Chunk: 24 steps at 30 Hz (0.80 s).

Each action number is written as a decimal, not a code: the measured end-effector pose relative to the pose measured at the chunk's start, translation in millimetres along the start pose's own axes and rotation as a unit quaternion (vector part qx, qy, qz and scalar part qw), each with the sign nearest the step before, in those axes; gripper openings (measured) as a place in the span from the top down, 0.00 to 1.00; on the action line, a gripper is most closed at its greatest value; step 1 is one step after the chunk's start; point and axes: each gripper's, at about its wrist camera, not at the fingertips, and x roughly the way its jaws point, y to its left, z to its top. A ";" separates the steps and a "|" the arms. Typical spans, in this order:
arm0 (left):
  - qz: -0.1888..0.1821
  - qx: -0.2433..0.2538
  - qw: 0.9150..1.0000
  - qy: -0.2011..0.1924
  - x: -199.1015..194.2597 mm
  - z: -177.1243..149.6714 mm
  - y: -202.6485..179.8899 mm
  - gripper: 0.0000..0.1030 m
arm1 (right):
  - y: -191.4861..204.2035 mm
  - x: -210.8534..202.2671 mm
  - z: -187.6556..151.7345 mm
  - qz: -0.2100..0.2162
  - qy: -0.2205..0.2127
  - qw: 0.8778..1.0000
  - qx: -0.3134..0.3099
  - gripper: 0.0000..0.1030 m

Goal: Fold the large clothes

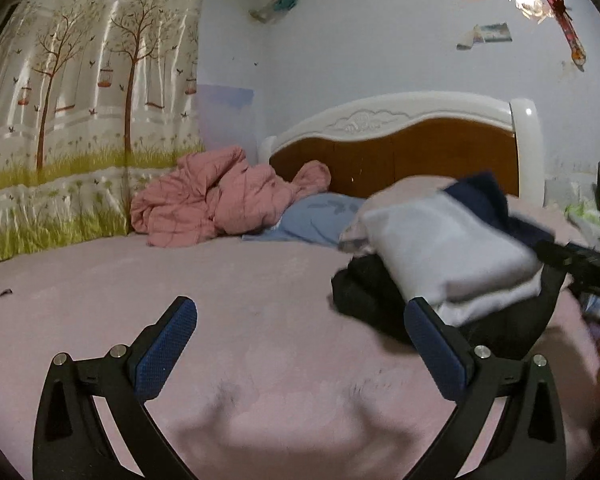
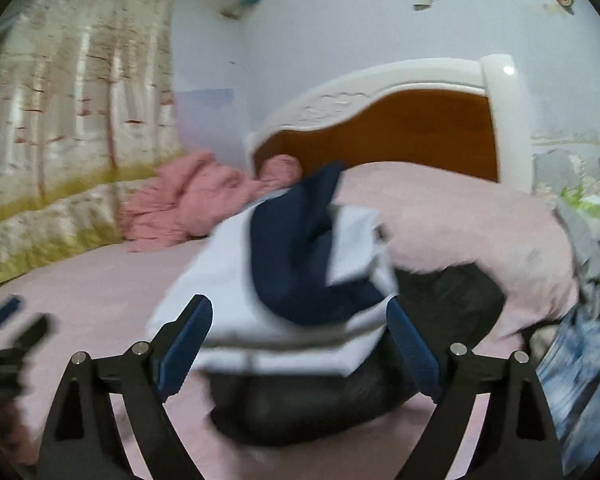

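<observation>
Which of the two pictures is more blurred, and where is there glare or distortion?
Right wrist view: motion blur nearly everywhere, strongest on the curtain and the folded white and navy garment. Left wrist view: mostly sharp; only that garment is smeared, and the glossy curtain shows glare streaks. Both: fisheye bending of the headboard and dark corners.

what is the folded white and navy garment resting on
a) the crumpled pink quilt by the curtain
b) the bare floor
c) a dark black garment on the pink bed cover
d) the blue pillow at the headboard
c: the folded white and navy garment lies on top of a black garment, which sits on the pink bed cover, apart from the pink quilt and blue pillow.
</observation>
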 end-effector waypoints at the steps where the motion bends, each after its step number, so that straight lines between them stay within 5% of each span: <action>1: -0.002 0.006 1.000 0.011 4.1 -1.8 -2.5 0.00 | 4.4 -0.1 -3.7 -0.004 -0.005 1.000 -0.009 0.12; 5: 0.010 0.001 1.000 -0.013 -5.5 -3.9 0.8 0.00 | 21.9 2.1 -9.1 -0.027 -0.001 0.998 -0.050 0.11; 8: 0.026 0.001 0.999 -0.021 -8.9 -3.6 1.2 0.00 | 23.7 -9.7 -14.2 -0.065 -0.029 0.996 -0.048 0.00; 24: 0.027 -0.016 0.999 -0.024 -6.9 -3.5 10.1 0.00 | 14.8 -20.6 -12.8 -0.103 -0.031 0.994 -0.028 0.00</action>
